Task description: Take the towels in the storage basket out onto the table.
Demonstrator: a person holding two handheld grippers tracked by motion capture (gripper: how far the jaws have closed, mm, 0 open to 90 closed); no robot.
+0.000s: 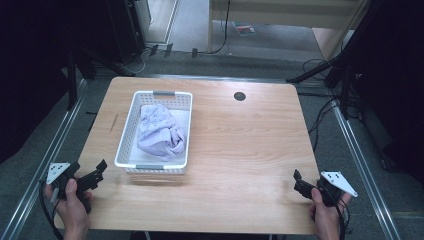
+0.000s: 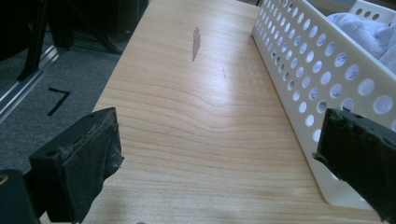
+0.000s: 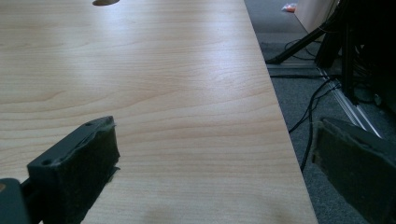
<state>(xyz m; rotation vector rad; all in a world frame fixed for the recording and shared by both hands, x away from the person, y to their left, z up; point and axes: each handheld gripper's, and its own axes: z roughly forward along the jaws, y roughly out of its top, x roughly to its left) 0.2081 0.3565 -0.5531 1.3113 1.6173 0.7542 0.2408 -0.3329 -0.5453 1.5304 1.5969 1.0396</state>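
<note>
A white perforated basket (image 1: 127, 131) stands on the left half of the wooden table (image 1: 240, 145) and holds a crumpled pale lilac cloth (image 1: 159, 131). My left gripper (image 1: 95, 172) rests at the table's near left corner, just left of the basket's front end, jaws wide open and empty. In the left gripper view the basket wall (image 2: 322, 70) runs along the right and the cloth (image 2: 369, 32) peeks over it. My right gripper (image 1: 299, 182) sits at the near right edge, open with nothing between its jaws; its own view (image 3: 215, 158) looks along the table's right edge.
A dark round cable hole (image 1: 239, 96) lies at the table's far middle. A dark scuff (image 2: 196, 42) marks the wood left of the basket. Metal rails (image 1: 360, 155) and cables (image 3: 308, 121) run along the floor beside the table.
</note>
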